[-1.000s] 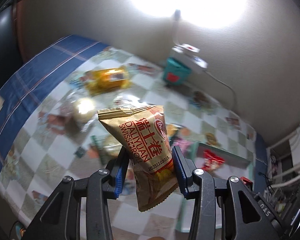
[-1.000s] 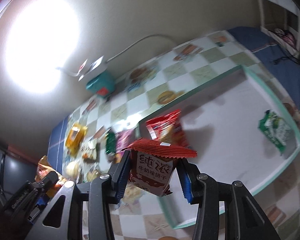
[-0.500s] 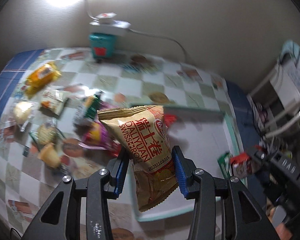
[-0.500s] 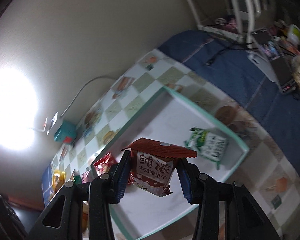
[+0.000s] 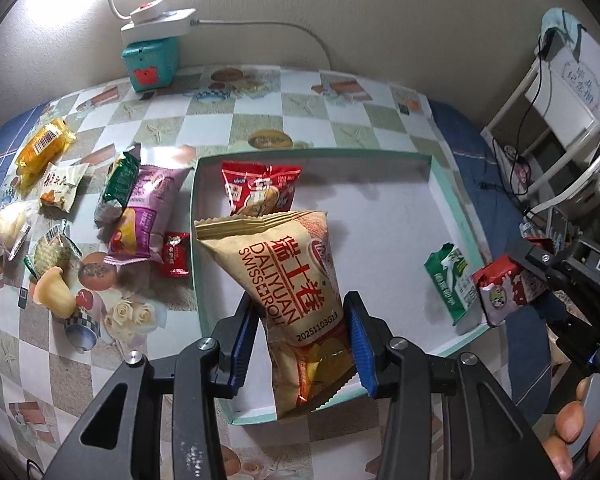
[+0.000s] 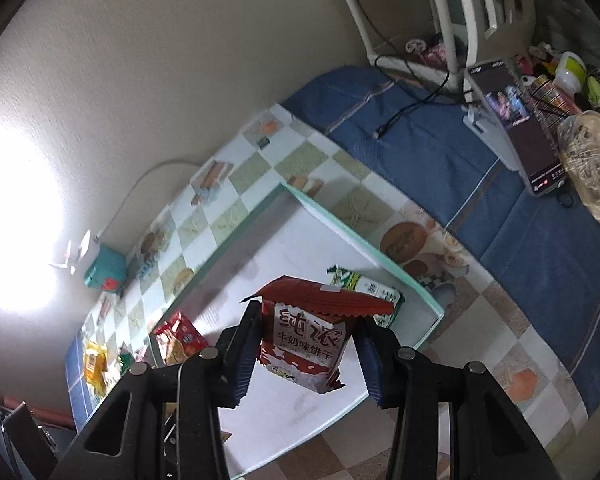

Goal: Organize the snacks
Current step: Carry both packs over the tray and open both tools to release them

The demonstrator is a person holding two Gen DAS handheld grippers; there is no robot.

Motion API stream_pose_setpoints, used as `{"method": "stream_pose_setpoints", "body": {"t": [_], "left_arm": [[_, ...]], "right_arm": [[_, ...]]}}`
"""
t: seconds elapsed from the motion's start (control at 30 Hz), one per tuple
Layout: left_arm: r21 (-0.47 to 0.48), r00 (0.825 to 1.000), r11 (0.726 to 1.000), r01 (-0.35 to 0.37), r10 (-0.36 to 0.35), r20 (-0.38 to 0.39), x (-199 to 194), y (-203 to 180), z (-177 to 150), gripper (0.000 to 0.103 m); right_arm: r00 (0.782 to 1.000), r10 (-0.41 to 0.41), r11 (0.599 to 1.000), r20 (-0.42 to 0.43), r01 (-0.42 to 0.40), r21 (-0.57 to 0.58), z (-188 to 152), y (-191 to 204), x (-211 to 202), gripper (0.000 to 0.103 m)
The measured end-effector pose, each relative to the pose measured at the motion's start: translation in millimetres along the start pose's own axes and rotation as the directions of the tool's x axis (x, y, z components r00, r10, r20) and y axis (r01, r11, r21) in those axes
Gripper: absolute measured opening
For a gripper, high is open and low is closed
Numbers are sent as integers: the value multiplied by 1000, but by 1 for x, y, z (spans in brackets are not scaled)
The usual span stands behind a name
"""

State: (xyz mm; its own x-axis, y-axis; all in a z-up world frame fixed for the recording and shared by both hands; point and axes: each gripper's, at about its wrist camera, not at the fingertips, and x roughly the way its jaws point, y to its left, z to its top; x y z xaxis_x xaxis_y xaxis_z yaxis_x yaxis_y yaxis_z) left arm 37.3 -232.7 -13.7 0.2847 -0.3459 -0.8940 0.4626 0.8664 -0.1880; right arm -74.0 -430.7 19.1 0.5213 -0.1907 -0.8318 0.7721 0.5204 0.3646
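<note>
My left gripper [image 5: 300, 340] is shut on a tan Swiss roll packet [image 5: 288, 288] and holds it above the near-left part of a shallow white tray with a teal rim [image 5: 456, 196]. My right gripper [image 6: 306, 354] is shut on a red milk biscuit packet [image 6: 306, 344] above the tray's [image 6: 364, 246] near-right part; it also shows in the left wrist view [image 5: 504, 290]. In the tray lie a red snack packet [image 5: 260, 192] at the far left and a green packet [image 5: 452, 284] at the right edge.
Several loose snacks lie on the checkered tablecloth left of the tray: a purple packet [image 5: 144, 216], a green one [image 5: 118, 184], a yellow one [image 5: 44, 144], a small red one [image 5: 176, 254]. A teal box with a power strip [image 5: 152, 60] stands by the wall. A tablet [image 6: 516, 128] lies right.
Both grippers have swung to the right with their packets. The left one now looks down on the tray; the right one has moved over the tray's right part near the green packet.
</note>
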Motion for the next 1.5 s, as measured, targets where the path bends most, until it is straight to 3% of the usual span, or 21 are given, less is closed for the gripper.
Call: {"method": "stream_pose_setpoints", "body": {"t": [0.27, 0.47, 0.93, 1.33, 1.43, 1.5], "left_arm": [[-10, 999, 1000, -18, 18, -48, 19, 6, -3, 45], [-9, 997, 1000, -25, 24, -77, 31, 7, -4, 45], [-47, 994, 999, -29, 24, -107, 53, 21, 0, 45], [-67, 998, 998, -7, 3, -60, 23, 28, 12, 61], [-83, 1000, 997, 1, -3, -27, 8, 32, 15, 64], [-110, 1000, 994, -1, 1, -2, -3, 39, 16, 72]], "right_arm": [[982, -56, 997, -182, 44, -67, -21, 6, 62, 48], [970, -88, 993, -228, 66, -103, -32, 9, 79, 48], [965, -102, 991, -242, 78, -109, -33, 20, 93, 49], [983, -81, 988, -166, 57, -141, -20, 38, 67, 51], [990, -68, 986, -122, 48, -157, -16, 46, 48, 61], [994, -62, 982, -86, 45, -182, -15, 53, 35, 62]]}}
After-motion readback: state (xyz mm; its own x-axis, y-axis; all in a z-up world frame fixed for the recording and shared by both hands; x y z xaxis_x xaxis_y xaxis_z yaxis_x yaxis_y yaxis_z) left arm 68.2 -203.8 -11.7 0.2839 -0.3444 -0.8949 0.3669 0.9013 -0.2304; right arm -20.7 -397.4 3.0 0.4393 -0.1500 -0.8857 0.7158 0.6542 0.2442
